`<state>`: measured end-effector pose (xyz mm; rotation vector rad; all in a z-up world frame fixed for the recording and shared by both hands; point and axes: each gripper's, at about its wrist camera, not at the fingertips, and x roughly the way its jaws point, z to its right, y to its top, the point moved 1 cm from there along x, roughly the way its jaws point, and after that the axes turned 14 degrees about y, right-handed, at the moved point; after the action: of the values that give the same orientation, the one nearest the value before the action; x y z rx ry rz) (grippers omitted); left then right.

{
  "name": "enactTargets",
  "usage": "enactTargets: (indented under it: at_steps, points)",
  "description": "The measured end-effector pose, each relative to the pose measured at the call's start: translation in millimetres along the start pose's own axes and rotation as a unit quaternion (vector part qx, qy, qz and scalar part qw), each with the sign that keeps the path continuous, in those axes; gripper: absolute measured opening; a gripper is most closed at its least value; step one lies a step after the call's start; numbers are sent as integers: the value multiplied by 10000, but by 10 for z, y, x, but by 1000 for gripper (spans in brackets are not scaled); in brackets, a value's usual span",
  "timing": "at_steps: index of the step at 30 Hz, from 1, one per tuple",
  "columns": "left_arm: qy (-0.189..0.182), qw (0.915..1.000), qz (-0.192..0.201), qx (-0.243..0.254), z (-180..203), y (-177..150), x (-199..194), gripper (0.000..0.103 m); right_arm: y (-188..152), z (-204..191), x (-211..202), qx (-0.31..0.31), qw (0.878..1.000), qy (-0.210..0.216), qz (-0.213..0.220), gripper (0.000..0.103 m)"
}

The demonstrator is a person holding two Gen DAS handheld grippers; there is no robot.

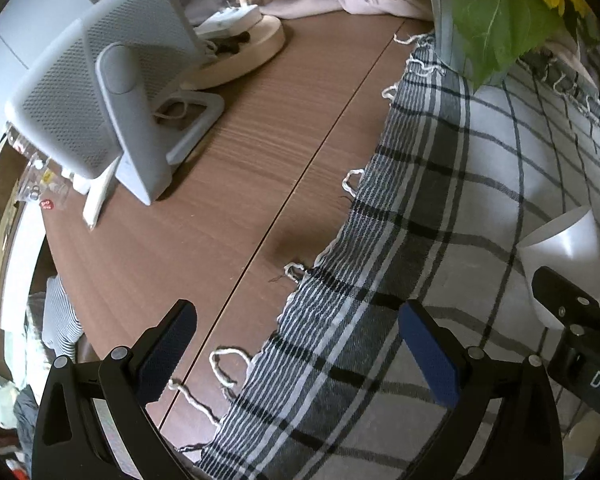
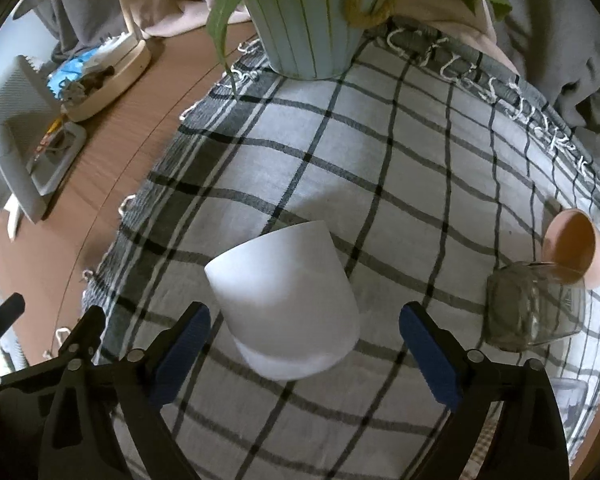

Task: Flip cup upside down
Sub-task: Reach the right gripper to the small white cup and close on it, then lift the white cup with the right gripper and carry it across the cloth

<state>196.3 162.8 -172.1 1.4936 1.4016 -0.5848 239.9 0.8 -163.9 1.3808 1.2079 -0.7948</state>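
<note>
A plain white cup (image 2: 288, 304) stands on the checked cloth (image 2: 400, 168) with its flat closed end up and its wider end down on the cloth. My right gripper (image 2: 304, 344) is open, its blue pads (image 2: 428, 356) on either side of the cup and not touching it. The cup also shows at the right edge of the left wrist view (image 1: 564, 252), partly behind the right gripper's black body. My left gripper (image 1: 296, 340) is open and empty, over the cloth's fringed left edge and the wooden table (image 1: 228, 168).
A pale blue ribbed pot (image 2: 312, 28) with sunflowers stands at the cloth's far edge. A clear glass jar (image 2: 536, 308) and a pink cup (image 2: 576, 248) lie at the right. A grey stand device (image 1: 112, 92) and a round wooden tray (image 1: 252, 44) sit on the table's left.
</note>
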Motion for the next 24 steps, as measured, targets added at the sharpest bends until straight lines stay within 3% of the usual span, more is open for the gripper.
enactTargets:
  at_steps: [4, 7, 14, 24]
  points:
    - [23, 9999, 23, 121, 45, 24, 53, 103, 28, -8, 101, -7, 10000, -18, -63, 87]
    - [6, 9998, 59, 171, 51, 38, 65, 103, 18, -15, 124, 7, 10000, 68, -59, 73]
    - [-154, 9985, 340, 412, 22, 44, -52, 103, -51, 8, 39, 259, 9996, -5, 86, 73]
    - [-569, 9916, 824, 816, -122, -118, -475, 103, -443, -10, -549, 1064, 9918, -54, 711, 73]
